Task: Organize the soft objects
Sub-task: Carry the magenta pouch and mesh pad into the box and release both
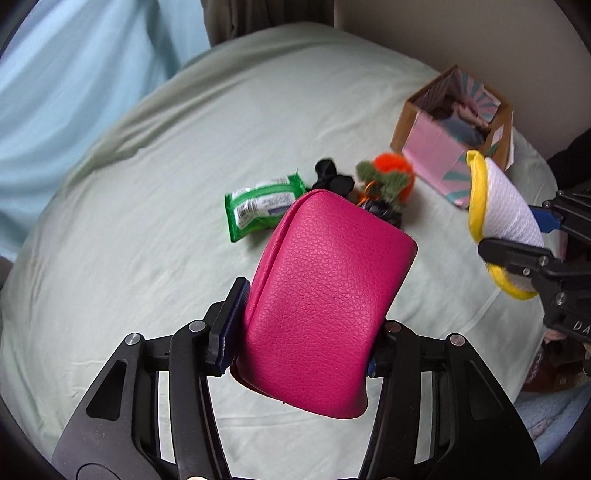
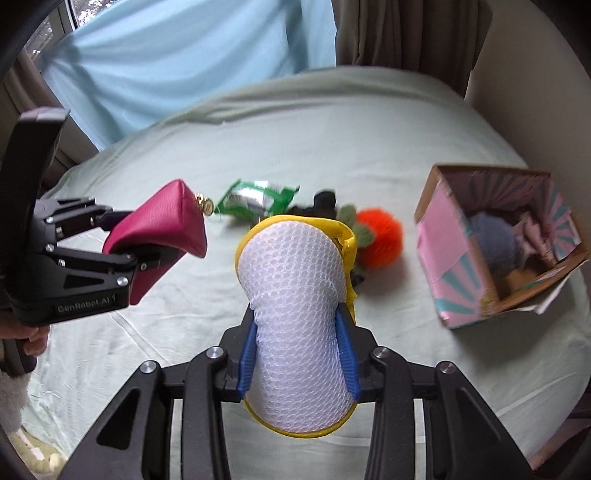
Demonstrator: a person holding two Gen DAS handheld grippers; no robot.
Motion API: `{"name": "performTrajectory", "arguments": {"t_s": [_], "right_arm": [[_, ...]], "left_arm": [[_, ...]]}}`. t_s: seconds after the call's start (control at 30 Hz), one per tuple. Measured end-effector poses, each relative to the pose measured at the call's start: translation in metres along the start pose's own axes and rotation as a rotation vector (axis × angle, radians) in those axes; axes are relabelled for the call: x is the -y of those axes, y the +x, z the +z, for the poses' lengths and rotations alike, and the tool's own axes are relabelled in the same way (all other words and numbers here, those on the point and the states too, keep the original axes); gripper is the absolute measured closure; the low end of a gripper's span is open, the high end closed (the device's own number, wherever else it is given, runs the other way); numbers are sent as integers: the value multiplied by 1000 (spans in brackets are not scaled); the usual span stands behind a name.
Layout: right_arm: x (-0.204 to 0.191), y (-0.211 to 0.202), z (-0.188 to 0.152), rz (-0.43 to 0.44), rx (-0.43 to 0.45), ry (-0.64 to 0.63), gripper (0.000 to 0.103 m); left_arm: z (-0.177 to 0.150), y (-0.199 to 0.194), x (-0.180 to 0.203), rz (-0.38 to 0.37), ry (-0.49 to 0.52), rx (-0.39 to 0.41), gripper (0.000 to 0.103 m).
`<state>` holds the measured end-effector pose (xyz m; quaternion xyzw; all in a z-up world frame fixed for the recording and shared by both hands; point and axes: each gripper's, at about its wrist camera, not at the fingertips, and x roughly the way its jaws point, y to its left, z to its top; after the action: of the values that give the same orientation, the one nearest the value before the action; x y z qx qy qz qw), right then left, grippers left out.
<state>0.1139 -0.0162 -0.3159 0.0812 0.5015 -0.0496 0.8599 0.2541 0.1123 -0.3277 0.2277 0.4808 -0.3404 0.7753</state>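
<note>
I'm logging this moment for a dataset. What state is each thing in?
left gripper: shut on pink pouch
pink pouch: held above the bed, zipped
right gripper: shut on mesh pouch
mesh pouch: held, squeezed at the middle
cardboard box: open, tilted, partly filled
wipes pack: lying on the bed

I am working in a home bedroom, above a bed [image 2: 332, 122] spread with a pale green sheet. Brown curtains [image 2: 406, 33] hang behind it, and a light blue cloth [image 2: 177, 55] drapes beside a window.
</note>
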Motion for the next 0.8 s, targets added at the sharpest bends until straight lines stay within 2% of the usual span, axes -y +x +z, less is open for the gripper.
{"name": "performTrajectory", "arguments": {"t_s": [0.23, 0.43, 0.63, 0.8], "right_arm": [[34, -84, 37, 1, 110, 40, 67], [76, -130, 65, -5, 161, 47, 67], [141, -159, 90, 15, 184, 52, 67], [194, -163, 106, 30, 160, 20, 67]], "left_arm": [[35, -67, 28, 3, -43, 81, 56], [77, -101, 68, 6, -54, 138, 56], [126, -109, 114, 31, -106, 165, 56], [163, -93, 156, 39, -181, 156, 56]]}}
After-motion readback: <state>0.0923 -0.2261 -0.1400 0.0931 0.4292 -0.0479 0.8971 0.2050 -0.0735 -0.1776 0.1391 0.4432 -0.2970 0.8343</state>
